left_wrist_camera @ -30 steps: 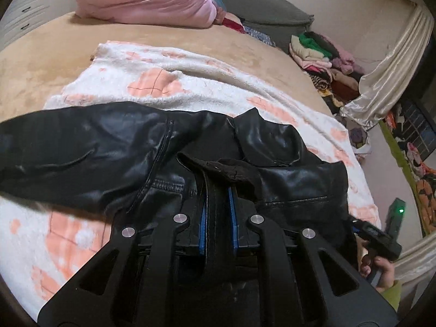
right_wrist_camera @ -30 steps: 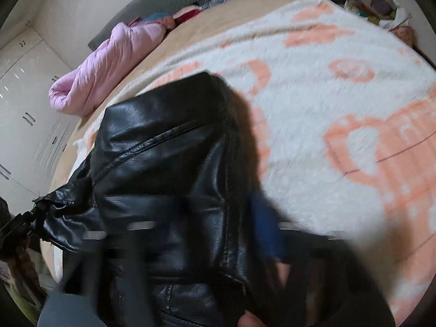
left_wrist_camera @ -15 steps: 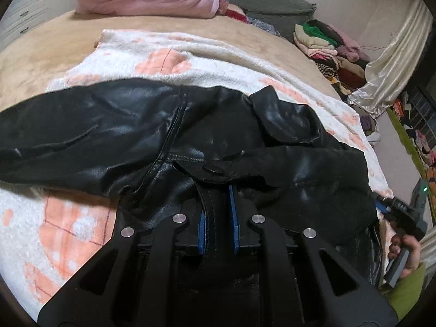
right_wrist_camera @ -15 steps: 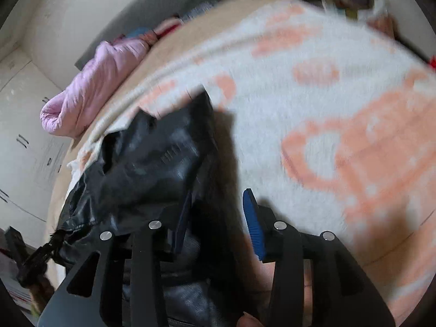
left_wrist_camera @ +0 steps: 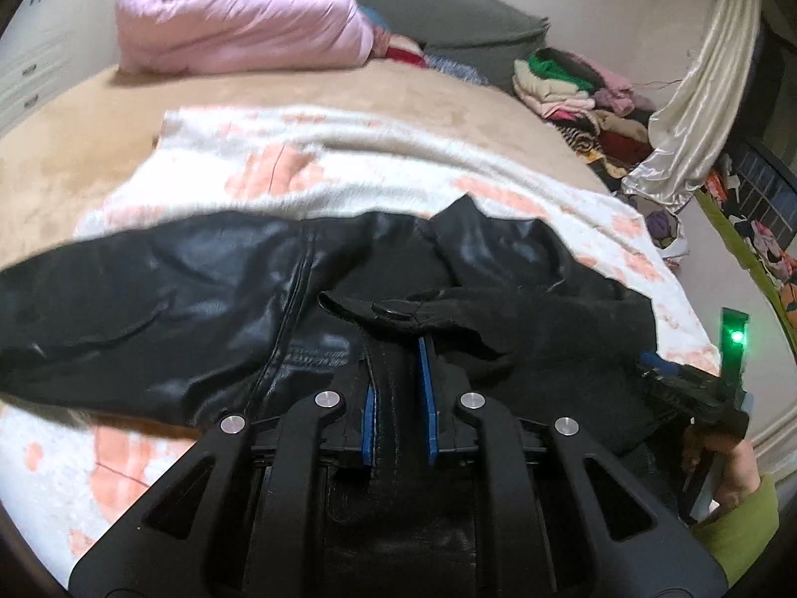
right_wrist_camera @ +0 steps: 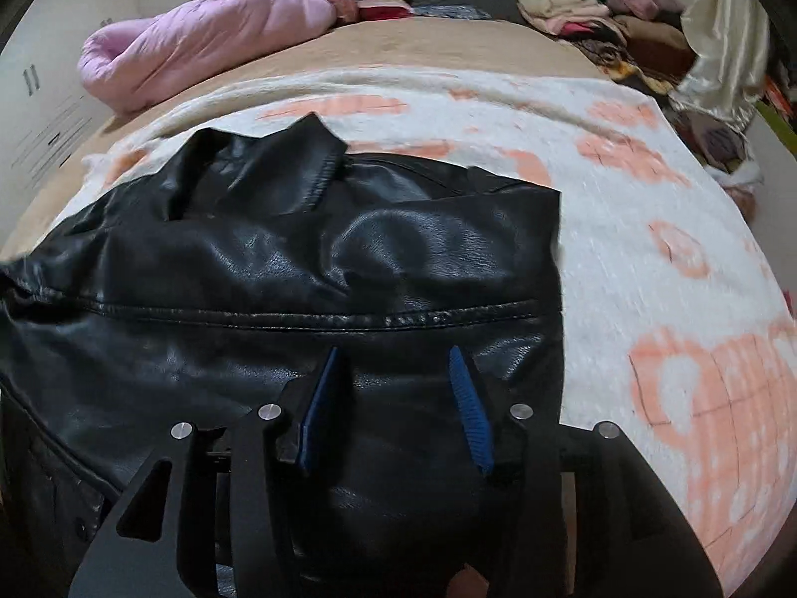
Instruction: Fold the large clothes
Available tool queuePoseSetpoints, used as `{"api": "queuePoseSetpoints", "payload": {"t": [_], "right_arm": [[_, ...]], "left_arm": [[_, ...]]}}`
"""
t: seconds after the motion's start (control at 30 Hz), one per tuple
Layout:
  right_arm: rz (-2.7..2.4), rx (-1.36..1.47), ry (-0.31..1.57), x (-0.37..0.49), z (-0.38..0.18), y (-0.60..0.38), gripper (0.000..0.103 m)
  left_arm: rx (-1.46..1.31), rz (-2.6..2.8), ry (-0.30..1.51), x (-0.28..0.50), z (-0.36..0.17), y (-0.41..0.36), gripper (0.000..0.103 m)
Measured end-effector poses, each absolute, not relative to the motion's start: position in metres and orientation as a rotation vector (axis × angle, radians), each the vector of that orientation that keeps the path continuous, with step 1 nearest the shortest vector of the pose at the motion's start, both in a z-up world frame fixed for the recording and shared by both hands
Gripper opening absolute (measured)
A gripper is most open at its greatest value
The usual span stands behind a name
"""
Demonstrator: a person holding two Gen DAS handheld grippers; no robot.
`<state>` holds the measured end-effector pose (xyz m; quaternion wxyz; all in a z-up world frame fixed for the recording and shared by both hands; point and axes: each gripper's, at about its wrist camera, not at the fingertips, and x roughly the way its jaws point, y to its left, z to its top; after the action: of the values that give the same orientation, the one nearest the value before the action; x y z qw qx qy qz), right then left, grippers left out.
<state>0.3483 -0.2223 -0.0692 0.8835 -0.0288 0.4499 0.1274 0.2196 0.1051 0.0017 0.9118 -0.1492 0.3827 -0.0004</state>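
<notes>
A black leather jacket [left_wrist_camera: 209, 299] lies spread across a white and peach blanket [left_wrist_camera: 348, 184] on the bed, one sleeve stretching left. My left gripper [left_wrist_camera: 396, 349] is shut on a black band of the jacket's edge, pinched between its blue pads. My right gripper [right_wrist_camera: 393, 354] hovers over the jacket [right_wrist_camera: 309, 269] below a stitched seam. Its jaws are opening, and the leather lies under the blue pads [right_wrist_camera: 319, 398] without being pressed. The collar [right_wrist_camera: 304, 149] points away from me. In the left wrist view the right gripper [left_wrist_camera: 687, 388] shows at the jacket's right edge, held by a hand in a green sleeve.
A rolled pink duvet [left_wrist_camera: 239, 20] lies at the head of the bed against a grey headboard [left_wrist_camera: 448, 15]. A pile of folded clothes [left_wrist_camera: 573, 84] and a cream curtain [left_wrist_camera: 697, 99] stand to the right. White cupboards [right_wrist_camera: 45, 99] line the left wall.
The right gripper let go of the jacket, spread its jaws and swung round to face the bed's head. The left gripper kept its hold, and the jacket now lies flatter.
</notes>
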Motion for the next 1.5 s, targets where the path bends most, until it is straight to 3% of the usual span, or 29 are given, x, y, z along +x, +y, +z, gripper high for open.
{"api": "queuePoseSetpoints", "payload": {"t": [0.27, 0.5, 0.57, 0.63, 0.77, 0.93, 1.0, 1.03, 1.07, 1.13, 1.5], "right_arm": [[0.269, 0.014, 0.939, 0.349, -0.069, -0.234, 0.046], [0.341, 0.115, 0.884, 0.334, -0.043, -0.248, 0.064], [0.342, 0.123, 0.868, 0.330, -0.037, -0.251, 0.068], [0.346, 0.139, 0.861, 0.326, -0.033, -0.253, 0.068], [0.364, 0.140, 0.843, 0.319, -0.027, -0.253, 0.069], [0.400, 0.127, 0.810, 0.308, -0.016, -0.245, 0.069], [0.418, 0.123, 0.799, 0.304, -0.011, -0.242, 0.069], [0.431, 0.119, 0.794, 0.301, -0.009, -0.240, 0.069], [0.442, 0.116, 0.790, 0.298, -0.007, -0.238, 0.069], [0.460, 0.107, 0.781, 0.292, -0.003, -0.234, 0.069], [0.548, 0.037, 0.792, 0.268, -0.003, -0.206, 0.069]], "left_arm": [[-0.311, 0.060, 0.892, 0.227, -0.040, 0.117, 0.019], [-0.296, 0.065, 0.868, 0.215, -0.020, 0.119, 0.029], [-0.294, 0.068, 0.858, 0.211, -0.015, 0.118, 0.036], [-0.273, 0.074, 0.851, 0.207, -0.012, 0.116, 0.039], [-0.240, 0.083, 0.824, 0.201, -0.001, 0.115, 0.057], [-0.251, 0.080, 0.786, 0.194, 0.017, 0.111, 0.056], [-0.232, 0.070, 0.781, 0.194, 0.021, 0.104, 0.055], [-0.210, 0.074, 0.785, 0.195, 0.022, 0.097, 0.045], [-0.202, 0.077, 0.793, 0.197, 0.021, 0.093, 0.027], [-0.206, 0.071, 0.819, 0.201, 0.016, 0.085, 0.003], [-0.208, 0.034, 1.002, 0.214, -0.049, 0.066, 0.003]]}}
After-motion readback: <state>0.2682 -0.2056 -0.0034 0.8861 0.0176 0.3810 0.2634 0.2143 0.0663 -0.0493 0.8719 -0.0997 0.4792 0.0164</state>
